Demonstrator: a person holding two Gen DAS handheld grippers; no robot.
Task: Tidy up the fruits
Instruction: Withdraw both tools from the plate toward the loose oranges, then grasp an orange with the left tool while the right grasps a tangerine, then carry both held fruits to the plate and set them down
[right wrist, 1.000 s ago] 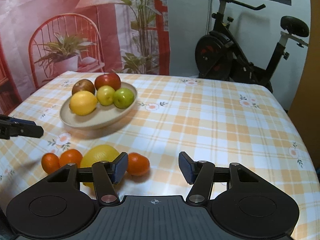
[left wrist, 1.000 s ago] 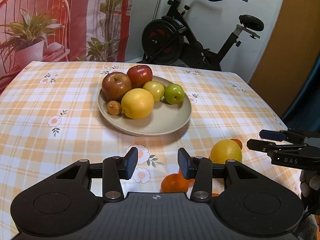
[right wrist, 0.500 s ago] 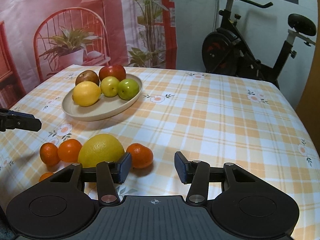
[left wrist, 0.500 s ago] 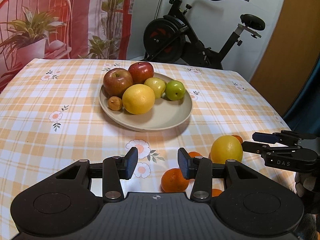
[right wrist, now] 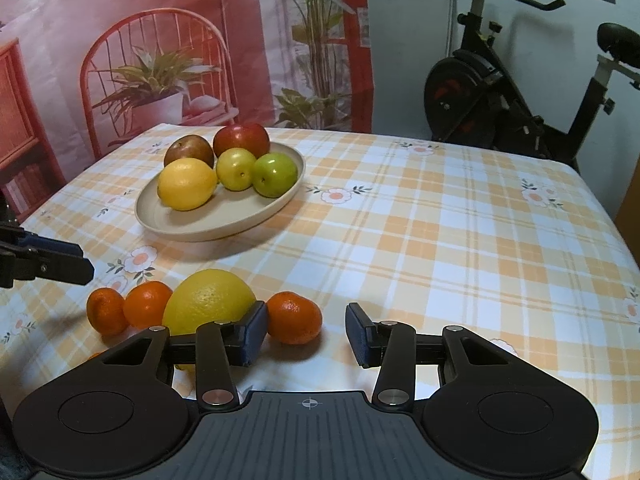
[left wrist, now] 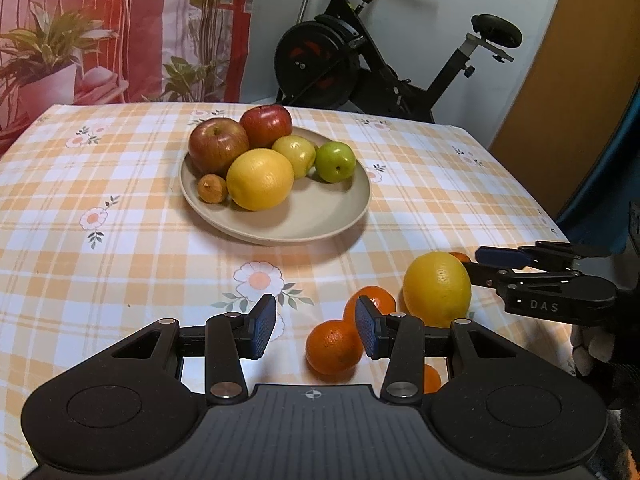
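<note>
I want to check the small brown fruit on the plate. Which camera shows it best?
The left wrist view. There the small brown fruit lies in plain sight on the plate, beside the big yellow citrus and in front of an apple. In the right wrist view it does not show; the citrus seems to cover that spot.

Both tools angle downward: the left tool (left wrist: 315, 328) gapes empty, while the right tool (right wrist: 306, 335) has just been closing, nothing between its jaws.
</note>
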